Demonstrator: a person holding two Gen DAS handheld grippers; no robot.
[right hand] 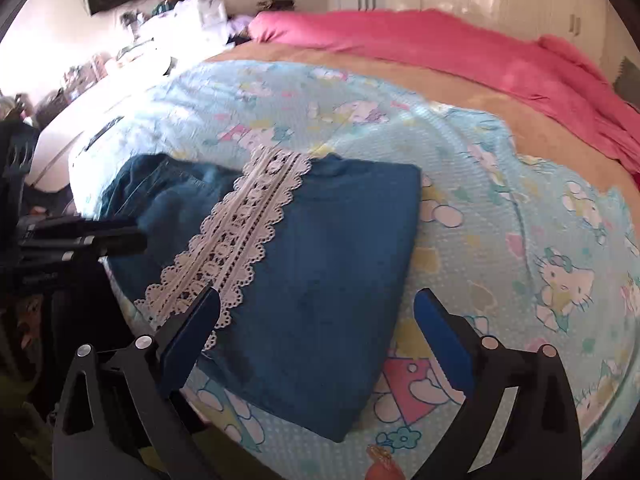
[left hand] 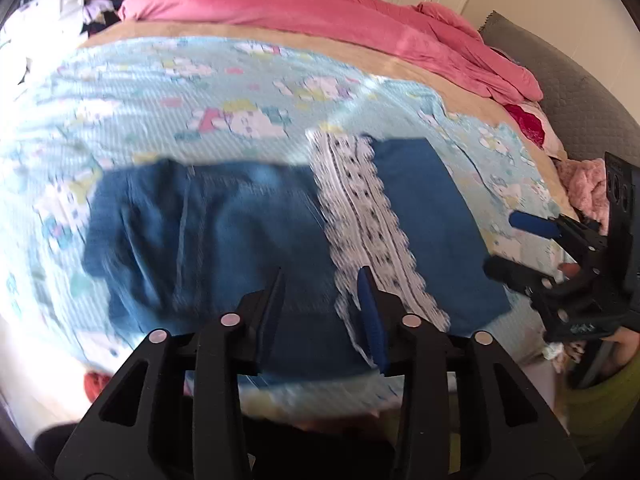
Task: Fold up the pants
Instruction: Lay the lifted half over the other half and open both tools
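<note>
Blue pants (right hand: 320, 264) lie folded on bed (right hand: 520, 208); both tools seemingly empty

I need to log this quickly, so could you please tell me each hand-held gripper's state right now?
Left hand-held gripper: partly open, holding nothing, above the blue pants.
Right hand-held gripper: wide open, empty.
</note>
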